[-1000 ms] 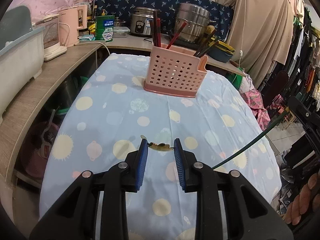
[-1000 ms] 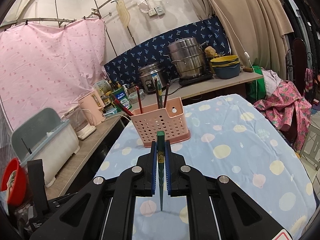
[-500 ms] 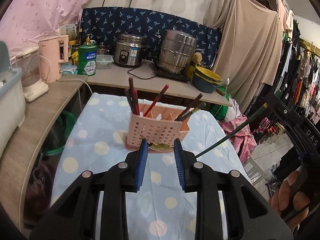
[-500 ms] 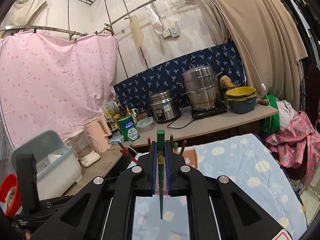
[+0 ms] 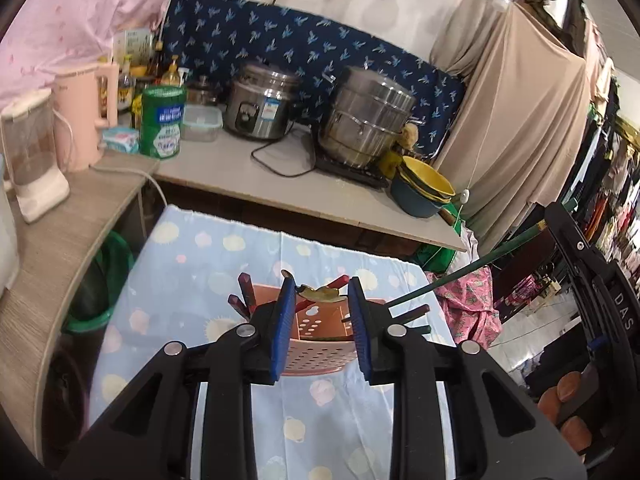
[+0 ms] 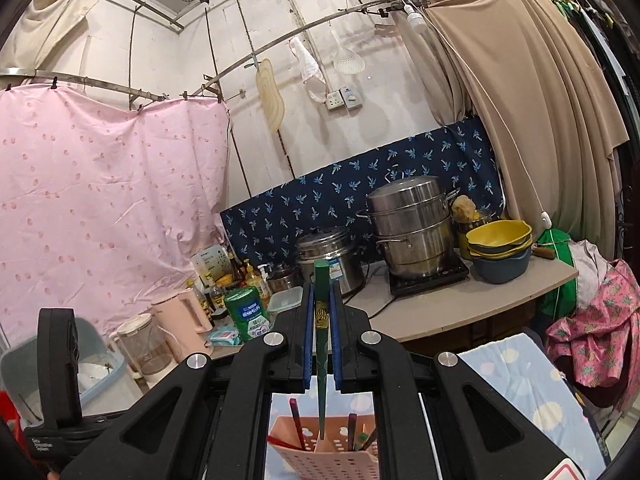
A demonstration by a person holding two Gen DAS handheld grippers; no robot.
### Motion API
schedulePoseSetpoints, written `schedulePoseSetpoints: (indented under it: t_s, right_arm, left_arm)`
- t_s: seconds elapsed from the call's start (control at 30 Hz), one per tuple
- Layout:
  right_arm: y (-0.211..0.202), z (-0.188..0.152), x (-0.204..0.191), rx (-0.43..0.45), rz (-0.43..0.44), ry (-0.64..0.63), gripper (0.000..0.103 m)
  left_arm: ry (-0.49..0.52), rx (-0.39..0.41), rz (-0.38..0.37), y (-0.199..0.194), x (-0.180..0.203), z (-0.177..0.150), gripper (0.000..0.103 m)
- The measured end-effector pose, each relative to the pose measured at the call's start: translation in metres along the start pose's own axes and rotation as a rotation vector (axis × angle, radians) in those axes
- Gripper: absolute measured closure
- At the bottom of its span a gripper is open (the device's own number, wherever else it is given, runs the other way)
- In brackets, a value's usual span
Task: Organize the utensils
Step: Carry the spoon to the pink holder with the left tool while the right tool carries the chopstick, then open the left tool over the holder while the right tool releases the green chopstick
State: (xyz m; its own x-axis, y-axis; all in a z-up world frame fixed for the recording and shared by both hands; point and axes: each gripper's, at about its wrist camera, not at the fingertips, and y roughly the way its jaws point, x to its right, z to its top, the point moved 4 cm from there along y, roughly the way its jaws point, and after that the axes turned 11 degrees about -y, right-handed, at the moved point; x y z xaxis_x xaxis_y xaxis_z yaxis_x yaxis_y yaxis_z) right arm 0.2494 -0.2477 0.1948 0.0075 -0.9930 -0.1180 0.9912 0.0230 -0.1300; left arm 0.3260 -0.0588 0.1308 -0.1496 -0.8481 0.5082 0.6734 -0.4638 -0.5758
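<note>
Our right gripper (image 6: 321, 334) clamped on one dark green chopstick (image 6: 321, 344), tip hanging over the pink perforated plastic utensil basket (image 6: 326, 458), our left gripper (image 5: 319, 322) part-open pinching a small gold-and-green utensil (image 5: 318, 293) above that basket on the dotted blue-clothed surface (image 5: 192, 280), several red and dark chopsticks (image 5: 245, 294) inside, two steel pots (image 5: 368, 118) behind.

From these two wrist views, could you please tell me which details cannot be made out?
- Left gripper: the small object between its pads is too small to identify.
- Pink utensil basket: its sides are hidden by the fingers in the left wrist view; its base is cut off by the frame edge in the right wrist view.
- Green chopstick: the tip's depth in the basket is unclear, right wrist view.
</note>
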Motion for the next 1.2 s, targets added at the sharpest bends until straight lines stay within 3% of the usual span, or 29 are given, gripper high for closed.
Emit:
schedulePoseSetpoints:
  t_s: [0.47, 0.63, 0.73, 0.87, 1.2]
  right_arm:
    - [0.040, -0.030, 0.002, -0.090, -0.013, -0.029, 0.095]
    - [0.046, -0.042, -0.003, -0.132, -0.009, -0.050, 0.095]
    - [0.046, -0.045, -0.004, -0.137, -0.008, -0.048, 0.094]
    - [0.045, -0.048, -0.004, -0.148, -0.003, -0.050, 0.091]
    - [0.032, -0.061, -0.007, -0.170, 0.008, -0.062, 0.083]
  left_arm:
    - [-0.009, -0.083, 0.078, 0.032, -0.011, -0.014, 0.077]
    - [0.009, -0.061, 0.107, 0.036, -0.010, -0.016, 0.075]
    - [0.016, -0.047, 0.116, 0.035, -0.009, -0.016, 0.066]
    - [0.038, -0.020, 0.135, 0.033, -0.007, -0.017, 0.061]
    - [0.080, 0.021, 0.166, 0.030, -0.005, -0.024, 0.060]
